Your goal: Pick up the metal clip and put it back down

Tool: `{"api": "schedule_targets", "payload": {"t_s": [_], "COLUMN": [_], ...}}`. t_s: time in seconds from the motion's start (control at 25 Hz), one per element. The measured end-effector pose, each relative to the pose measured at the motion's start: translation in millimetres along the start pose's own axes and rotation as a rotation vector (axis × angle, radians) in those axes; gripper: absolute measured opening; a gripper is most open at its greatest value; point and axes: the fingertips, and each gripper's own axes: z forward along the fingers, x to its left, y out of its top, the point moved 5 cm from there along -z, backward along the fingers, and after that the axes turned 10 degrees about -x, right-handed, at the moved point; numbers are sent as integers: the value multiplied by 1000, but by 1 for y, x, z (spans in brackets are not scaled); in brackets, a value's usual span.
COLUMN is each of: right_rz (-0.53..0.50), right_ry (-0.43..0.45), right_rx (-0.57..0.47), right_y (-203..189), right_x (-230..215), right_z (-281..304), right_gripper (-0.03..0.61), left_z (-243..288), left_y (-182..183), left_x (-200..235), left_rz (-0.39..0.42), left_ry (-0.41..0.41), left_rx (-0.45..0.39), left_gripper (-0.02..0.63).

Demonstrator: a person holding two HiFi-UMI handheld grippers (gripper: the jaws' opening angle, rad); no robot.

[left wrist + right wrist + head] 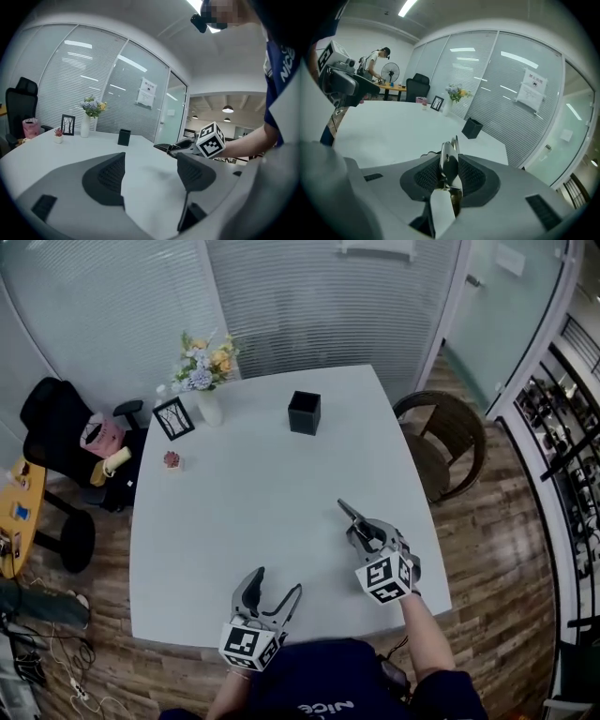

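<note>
The metal clip (449, 165) stands pinched between the pads of my right gripper (450, 176), its silver handles sticking up past the fingertips. In the head view the right gripper (361, 526) hangs over the white table (244, 521) near its front right part, shut on the metal clip (352, 515). My left gripper (278, 597) sits at the table's front edge with its jaws spread and nothing between them. From the left gripper view the left gripper (150, 176) faces bare tabletop, and the right gripper (187, 147) with its marker cube shows to the right.
At the table's far side stand a black cube box (304, 412), a vase of flowers (206, 381), a small picture frame (173, 418) and a tiny potted plant (172, 460). A wooden chair (445, 442) is at the right, a black office chair (66, 427) at the left.
</note>
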Motion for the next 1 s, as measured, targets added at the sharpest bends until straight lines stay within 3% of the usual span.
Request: {"api": "schedule_targets", "payload": {"t_s": [0.2,0.48,1.0], "right_rz": [-56,-21,-104], "right_ry": [59,101,129], "right_rx": [36,98,151], "right_y": [-21,-55,-83], "right_x": [-2,-5,3], "right_z": [30,58,77], "right_gripper": [112,112,112], "left_z": [-4,-7,-12], "left_y": [-5,-6,-10], "left_x": [1,6,8], "left_rz": [-6,0,-4], "left_ry": [58,134,184], "left_rx": [14,27,55], "left_gripper": [344,344,344]}}
